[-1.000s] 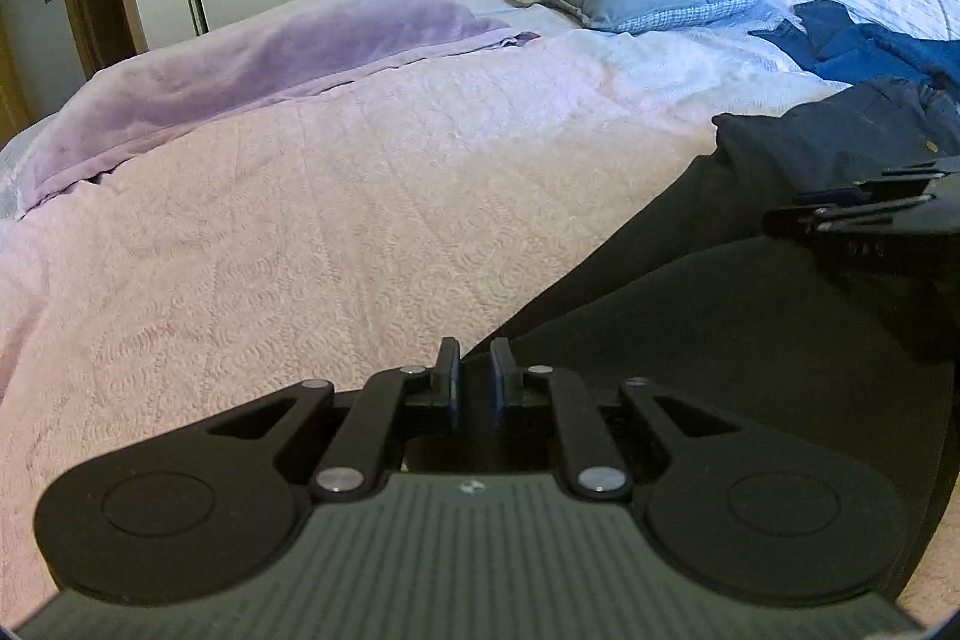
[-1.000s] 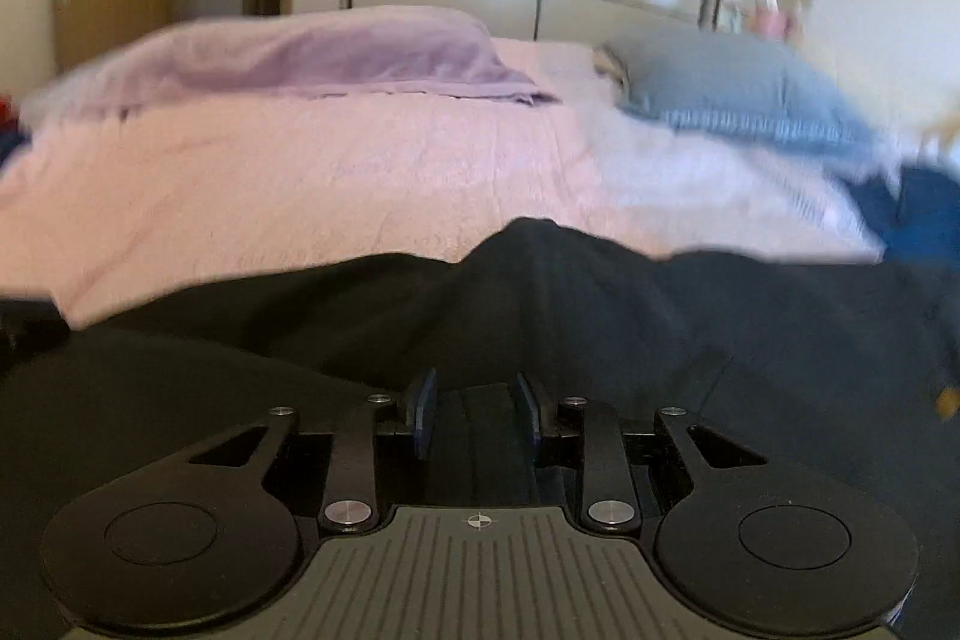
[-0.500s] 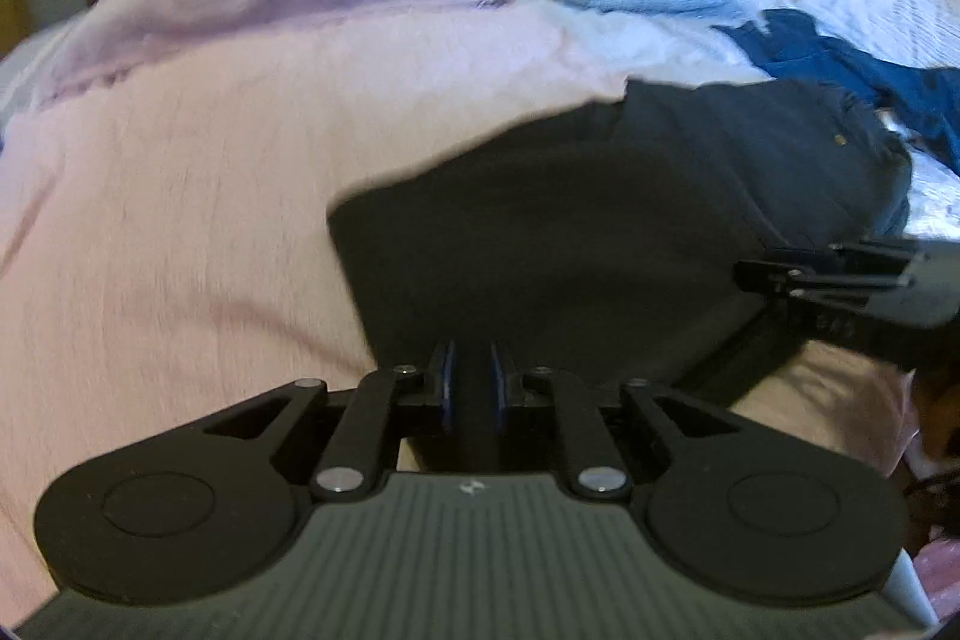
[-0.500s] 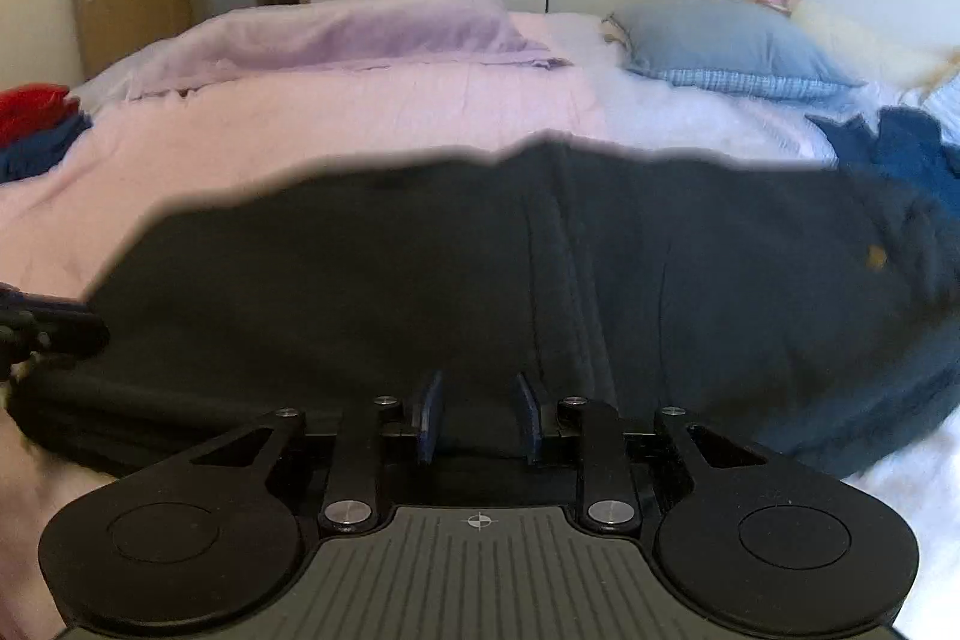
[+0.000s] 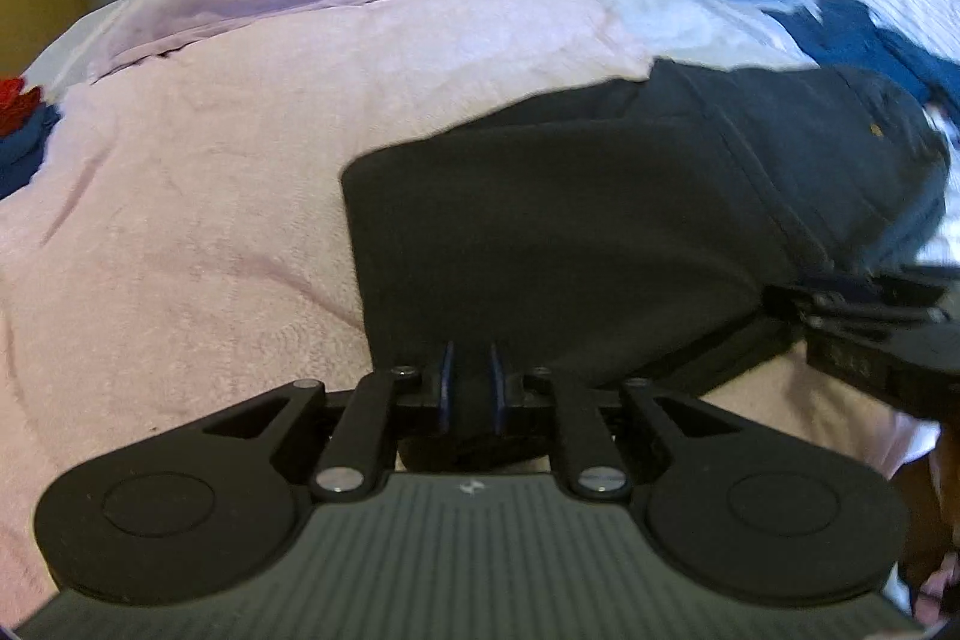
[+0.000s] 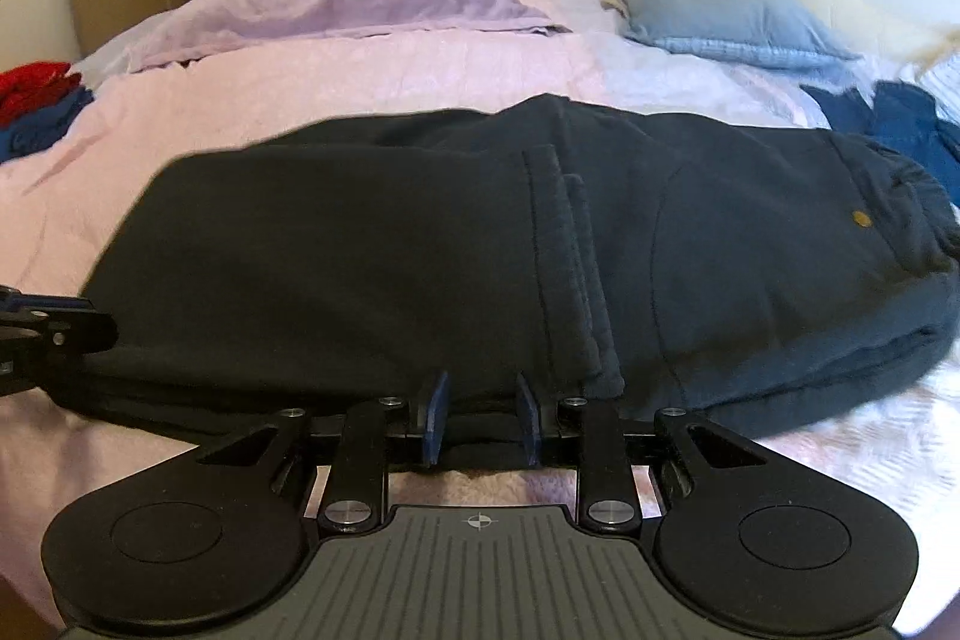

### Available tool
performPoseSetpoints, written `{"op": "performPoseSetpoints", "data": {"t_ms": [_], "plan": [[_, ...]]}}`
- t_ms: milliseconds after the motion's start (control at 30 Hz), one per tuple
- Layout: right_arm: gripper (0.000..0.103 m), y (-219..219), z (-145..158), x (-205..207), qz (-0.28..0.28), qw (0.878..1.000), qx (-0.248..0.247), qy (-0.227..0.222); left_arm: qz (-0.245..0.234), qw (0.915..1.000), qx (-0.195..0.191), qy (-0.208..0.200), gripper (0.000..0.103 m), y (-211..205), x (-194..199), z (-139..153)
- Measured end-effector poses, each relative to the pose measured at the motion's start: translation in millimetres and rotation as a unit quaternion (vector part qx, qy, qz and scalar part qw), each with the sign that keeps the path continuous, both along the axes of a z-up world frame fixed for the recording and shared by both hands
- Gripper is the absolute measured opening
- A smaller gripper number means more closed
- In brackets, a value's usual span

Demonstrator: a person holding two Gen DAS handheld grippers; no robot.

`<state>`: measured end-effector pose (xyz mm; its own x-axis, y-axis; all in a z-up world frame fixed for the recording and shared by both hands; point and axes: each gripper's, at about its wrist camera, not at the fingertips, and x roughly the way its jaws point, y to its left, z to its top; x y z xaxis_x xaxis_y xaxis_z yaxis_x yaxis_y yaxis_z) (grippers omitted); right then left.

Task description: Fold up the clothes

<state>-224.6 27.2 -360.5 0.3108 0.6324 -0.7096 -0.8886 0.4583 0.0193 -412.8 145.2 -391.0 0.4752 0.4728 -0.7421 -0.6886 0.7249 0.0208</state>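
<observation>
Dark navy trousers (image 6: 480, 250) lie folded in half on the pink bedspread (image 6: 360, 76), waistband with a brass button at the right; they also show in the left wrist view (image 5: 600, 220). My left gripper (image 5: 469, 388) is shut on the trousers' near folded edge at its left end. My right gripper (image 6: 477, 415) is shut on the same near edge further right, its jaws a little wider around thicker cloth. Each gripper shows at the edge of the other's view.
A lilac blanket (image 6: 360, 4) and a grey-blue pillow (image 6: 720, 16) lie at the far side of the bed. Blue clothes (image 6: 900, 118) lie at the right, red and blue clothes (image 6: 36, 100) at the left. Wardrobe doors stand behind.
Both grippers have carried the trouser legs over toward the waistband and lowered them. The trousers went from stretched long to folded in half on the bed.
</observation>
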Motion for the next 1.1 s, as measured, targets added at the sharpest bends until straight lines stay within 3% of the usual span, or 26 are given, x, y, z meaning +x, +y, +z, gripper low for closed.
{"op": "performPoseSetpoints", "data": {"t_ms": [100, 233, 367, 700, 1100], "plan": [[0.028, -15.2, 11.6, -5.6, -0.01, 1.0, 0.011, 0.01, 0.009, 1.0, 0.001, -0.002, 0.012, -10.4, -8.2, 10.9], [0.04, -36.9, 21.3, -13.4, -0.031, 0.999, 0.021, 0.035, 0.009, 0.9999, 0.001, 0.005, 0.016, -28.5, -18.1, 17.2], [0.044, -58.1, 31.3, -21.1, -0.052, 0.996, 0.031, 0.058, 0.004, 0.9999, 0.009, 0.006, 0.02, -47.5, -27.8, 24.5], [0.051, -80.6, 57.3, -41.5, -0.073, 0.996, 0.04, 0.041, 0.002, 0.9996, 0.028, -0.006, 0.027, -72.4, -49.6, 41.6], [0.052, -83.3, 52.6, -37.0, -0.091, 0.994, 0.022, 0.047, -0.01, 0.9994, 0.03, -0.015, 0.028, -76.4, -46.2, 42.1]]}}
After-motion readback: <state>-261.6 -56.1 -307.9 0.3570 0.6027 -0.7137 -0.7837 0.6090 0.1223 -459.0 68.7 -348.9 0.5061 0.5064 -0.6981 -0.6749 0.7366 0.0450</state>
